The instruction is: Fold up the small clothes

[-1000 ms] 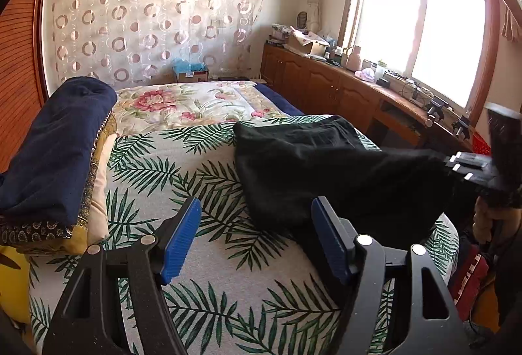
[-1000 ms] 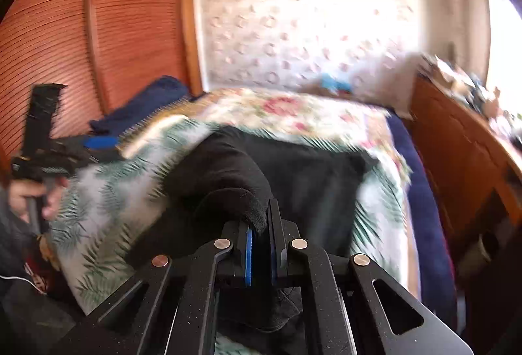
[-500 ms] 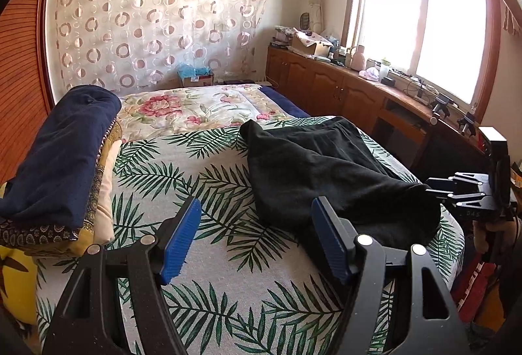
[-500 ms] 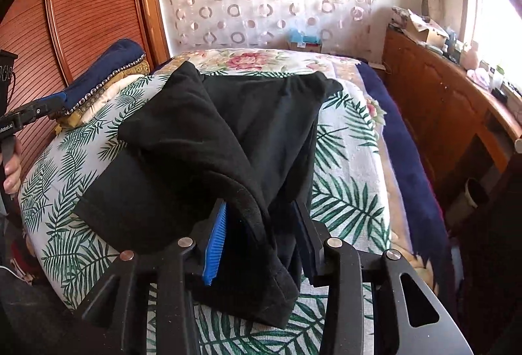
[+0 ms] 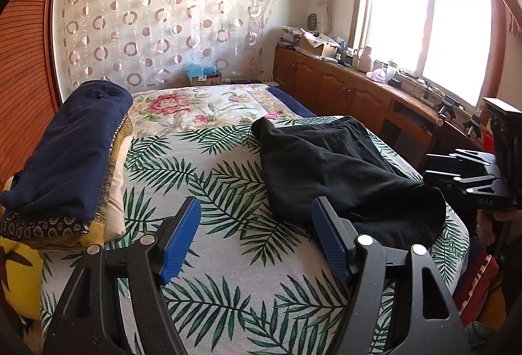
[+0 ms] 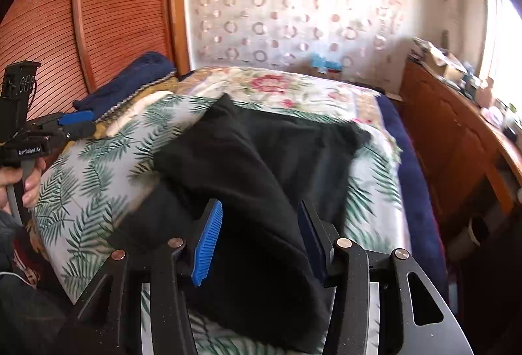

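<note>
The black garment (image 6: 261,166) lies on the bed (image 5: 212,179) — right tongs (image 6: 257,241) opening astride its near fold, pads clear; left tongs (image 5: 254,237) wide, empty, beside it

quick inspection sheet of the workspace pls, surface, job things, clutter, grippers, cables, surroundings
surface: bed with palm-leaf sheet, floral quilt behind it
job's things: black garment lying partly folded on the sheet
clutter: stack of folded cloths, navy on top, at the bed's left edge
grippers: left gripper open over bare sheet; right gripper opening, garment lies between its jaws, pads off it
cables: wires on the wooden counter by the window
surroundings: circle-print curtain, bright window, louvred wooden doors
</note>
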Available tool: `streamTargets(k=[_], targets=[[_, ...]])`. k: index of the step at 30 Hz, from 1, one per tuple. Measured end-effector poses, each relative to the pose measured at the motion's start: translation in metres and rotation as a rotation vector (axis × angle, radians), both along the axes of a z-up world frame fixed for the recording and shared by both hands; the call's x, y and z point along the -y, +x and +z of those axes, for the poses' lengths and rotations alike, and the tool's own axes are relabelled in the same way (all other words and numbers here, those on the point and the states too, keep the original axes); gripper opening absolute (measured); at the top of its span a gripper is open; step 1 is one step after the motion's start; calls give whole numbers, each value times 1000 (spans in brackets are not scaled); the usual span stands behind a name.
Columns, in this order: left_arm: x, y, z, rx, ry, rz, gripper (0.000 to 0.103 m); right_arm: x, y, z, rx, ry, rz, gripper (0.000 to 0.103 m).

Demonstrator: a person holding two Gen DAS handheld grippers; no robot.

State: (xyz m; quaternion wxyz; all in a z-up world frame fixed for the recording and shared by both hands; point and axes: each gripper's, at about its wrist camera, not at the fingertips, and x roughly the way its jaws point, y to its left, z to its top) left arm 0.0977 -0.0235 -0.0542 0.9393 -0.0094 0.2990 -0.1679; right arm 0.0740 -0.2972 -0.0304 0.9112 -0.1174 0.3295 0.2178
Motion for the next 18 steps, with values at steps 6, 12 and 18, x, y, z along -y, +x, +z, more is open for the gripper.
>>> streamTargets(k=[6,12,18], targets=[[-10,-2,1,6,-3,18,72,-62,25,-16,-32,3,138,50],[-19,-1,-1,9,2,36,72,-117,55,-41,-96,-36,248,50],[-28,4,-5,-5,-3,50,72,-153,78,-62,-141,-115,304,50]])
